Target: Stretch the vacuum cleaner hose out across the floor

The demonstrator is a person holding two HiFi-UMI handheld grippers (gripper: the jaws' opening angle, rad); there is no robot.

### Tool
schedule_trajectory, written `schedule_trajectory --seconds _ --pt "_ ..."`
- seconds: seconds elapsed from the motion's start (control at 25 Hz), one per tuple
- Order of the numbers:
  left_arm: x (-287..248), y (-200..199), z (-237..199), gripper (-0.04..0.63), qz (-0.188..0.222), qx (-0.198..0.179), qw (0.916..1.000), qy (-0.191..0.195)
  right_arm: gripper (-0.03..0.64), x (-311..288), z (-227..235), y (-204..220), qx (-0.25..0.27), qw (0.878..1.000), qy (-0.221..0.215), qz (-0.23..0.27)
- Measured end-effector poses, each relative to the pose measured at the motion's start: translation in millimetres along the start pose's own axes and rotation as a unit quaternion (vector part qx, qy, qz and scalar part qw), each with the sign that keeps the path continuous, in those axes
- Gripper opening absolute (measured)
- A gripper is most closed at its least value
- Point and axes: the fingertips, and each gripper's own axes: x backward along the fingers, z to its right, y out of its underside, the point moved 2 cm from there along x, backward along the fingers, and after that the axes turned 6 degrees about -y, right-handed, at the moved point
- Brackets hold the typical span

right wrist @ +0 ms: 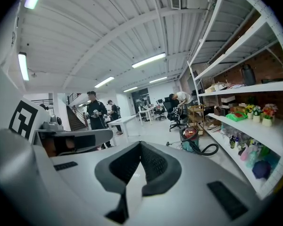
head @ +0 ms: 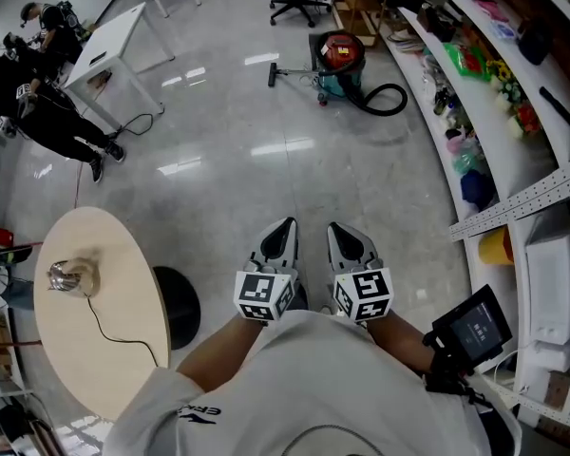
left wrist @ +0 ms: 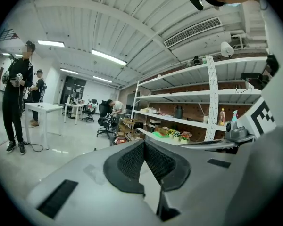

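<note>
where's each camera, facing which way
Head view: on the person's head, looking steeply down; floor, vacuum cleaner ahead, arms, left gripper, right gripper.
Left gripper view: on the left gripper, facing shelves; its shut jaws, right gripper beside.
Right gripper view: on the right gripper, facing the vacuum cleaner and hose; its shut jaws.
Shared: head and right gripper views show the vacuum cleaner.

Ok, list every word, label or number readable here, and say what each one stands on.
"ER": start of the dark print on the wearer's white shirt; the rest is unclear.
The cubes on the left gripper and right gripper: square marker patterns, no letters.
The wrist screen: too small to read.
Labels on the vacuum cleaner and shelf bottles: too small.
</note>
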Motion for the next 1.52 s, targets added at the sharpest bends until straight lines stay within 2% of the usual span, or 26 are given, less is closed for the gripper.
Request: schedule_trajectory --seconds 0.28,0.44,0.64,0.88,1.2,1.52 --pt "-57 -29 -53 0.002 0.006 0.023 0.9996 0.015 0.000 -71 10 -35 0.012 1.000 0.010 0.002" --pt "-78 -44 -90 0.002 0.022 0.039 0.9983 0.036 0.001 -116 8 -49 0.018 1.000 0.019 0.004" --pt "-106 -50 -142 0.002 0.017 0.041 0.9986 0.029 0.001 -173 4 -63 0.019 1.000 0.023 0.008" --pt "-129 -55 -178 0.002 0.016 0.067 0.9965 0.047 0.001 -218 0 -74 0.021 1.000 0.020 0.002" --pt "-168 -62 -200 0.002 0.024 0.082 0.9959 0.030 0.000 -260 24 -91 0.021 1.000 0.004 0.005" --pt "-252 -82 -205 0.002 0.014 0.053 0.9985 -0.008 0.000 -304 93 -128 0.029 0.999 -0.016 0.014"
